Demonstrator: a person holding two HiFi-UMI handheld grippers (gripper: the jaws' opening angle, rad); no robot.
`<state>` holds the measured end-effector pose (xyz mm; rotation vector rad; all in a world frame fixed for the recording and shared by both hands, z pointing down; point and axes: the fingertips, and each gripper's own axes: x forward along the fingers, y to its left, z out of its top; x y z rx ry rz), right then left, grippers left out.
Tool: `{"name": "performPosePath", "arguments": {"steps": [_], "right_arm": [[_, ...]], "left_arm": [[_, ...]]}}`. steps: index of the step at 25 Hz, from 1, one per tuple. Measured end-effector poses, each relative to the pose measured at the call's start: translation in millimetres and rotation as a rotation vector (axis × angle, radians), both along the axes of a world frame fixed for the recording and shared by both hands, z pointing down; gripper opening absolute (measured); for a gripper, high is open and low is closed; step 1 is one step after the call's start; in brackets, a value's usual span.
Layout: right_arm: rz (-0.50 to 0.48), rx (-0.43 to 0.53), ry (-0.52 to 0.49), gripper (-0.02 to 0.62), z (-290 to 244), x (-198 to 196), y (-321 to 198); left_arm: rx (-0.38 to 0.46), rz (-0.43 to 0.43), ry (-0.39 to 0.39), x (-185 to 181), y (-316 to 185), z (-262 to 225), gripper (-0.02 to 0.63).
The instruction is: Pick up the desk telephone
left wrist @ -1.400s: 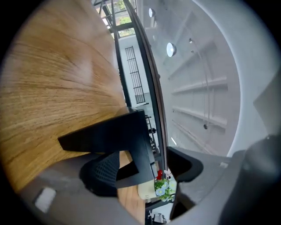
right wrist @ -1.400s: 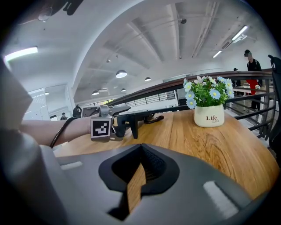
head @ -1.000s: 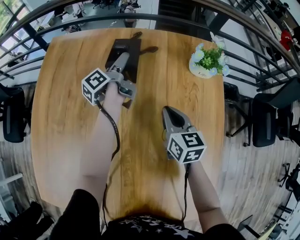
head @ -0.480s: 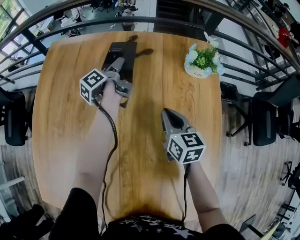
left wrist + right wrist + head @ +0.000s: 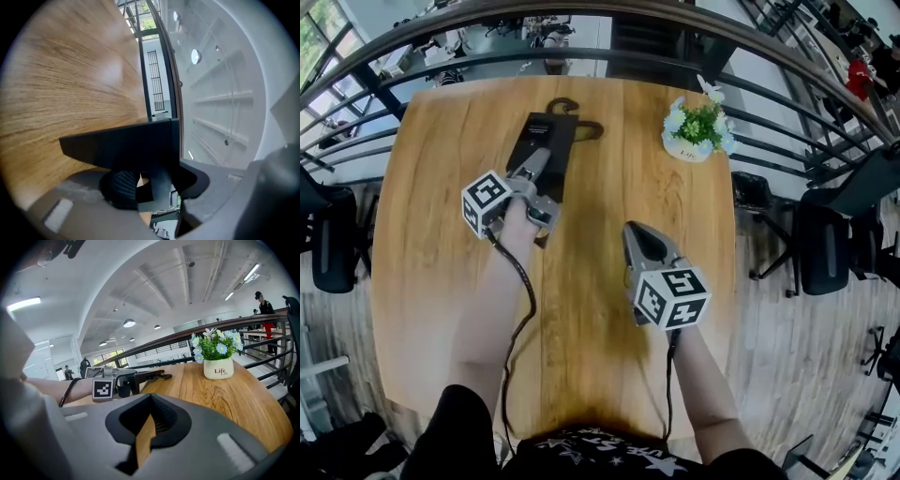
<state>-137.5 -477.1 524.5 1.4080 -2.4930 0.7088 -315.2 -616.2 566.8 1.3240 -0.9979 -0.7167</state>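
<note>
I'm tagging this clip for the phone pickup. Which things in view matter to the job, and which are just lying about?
Part of the job:
- desk telephone
- left gripper, jaws just closing on the telephone's near edge
- right gripper, holding nothing
- table under the telephone

Just lying about:
- flower pot
- black chair beside the table

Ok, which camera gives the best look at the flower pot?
The right gripper view: the flower pot stands close and side-on, its flowers and label clear. The head view shows it small, from above, at the far right corner of the table. The left gripper view does not show it.
</note>
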Motion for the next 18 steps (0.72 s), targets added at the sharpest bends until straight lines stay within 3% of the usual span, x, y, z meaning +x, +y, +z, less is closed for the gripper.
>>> {"name": "performPosePath", "arguments": {"steps": [8,18], "right_arm": [[-0.001,0.039,0.0,0.0,-37,-5,29],[-0.01,0.084,0.004,0.0,-88,-18,94]], "left_arm": [[0.09,0.058,0.021,-12,56,-49,0.196],[0.21,0.124,0.042,-23,161,-130,0.196]]}}
